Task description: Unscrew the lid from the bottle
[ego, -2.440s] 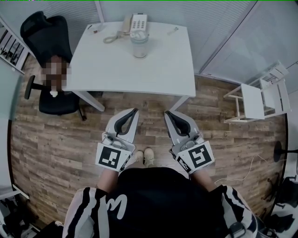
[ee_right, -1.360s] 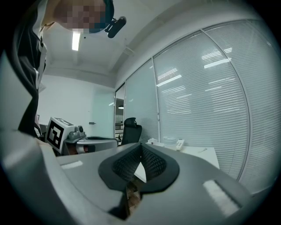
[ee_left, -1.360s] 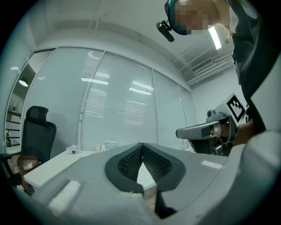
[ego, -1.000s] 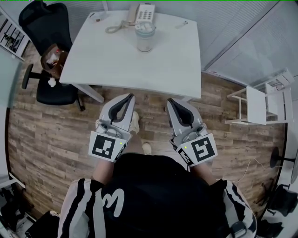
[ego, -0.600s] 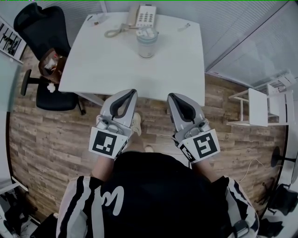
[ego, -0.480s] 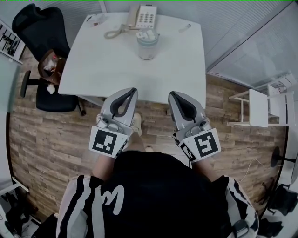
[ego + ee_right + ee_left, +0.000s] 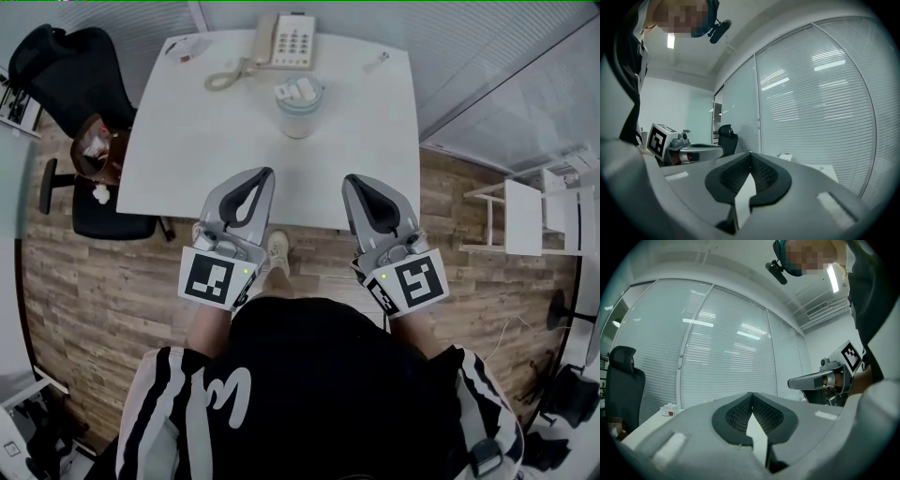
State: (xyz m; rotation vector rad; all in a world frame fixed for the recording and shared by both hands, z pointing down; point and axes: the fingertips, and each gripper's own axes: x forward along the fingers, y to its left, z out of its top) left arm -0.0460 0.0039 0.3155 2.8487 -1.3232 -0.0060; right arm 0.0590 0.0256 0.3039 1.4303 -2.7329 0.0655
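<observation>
On table, bottle well ahead of hand-held grippers

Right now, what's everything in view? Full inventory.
table: 1, white, ahead of the person
bottle: 1, pale translucent, far middle of the table, lid on
telephone: 1, light grey, table's far edge, coiled cord
small item: 1, white, table's far-left corner, too small to identify
office chair: 1, black, left of the table
stand: 1, white, on the floor at right
floor: brown wood planks
shoe: 1, light, between the grippers
left gripper: 1, grey, jaws shut, empty, at the table's near edge
right gripper: 1, grey, jaws shut, empty, alongside
</observation>
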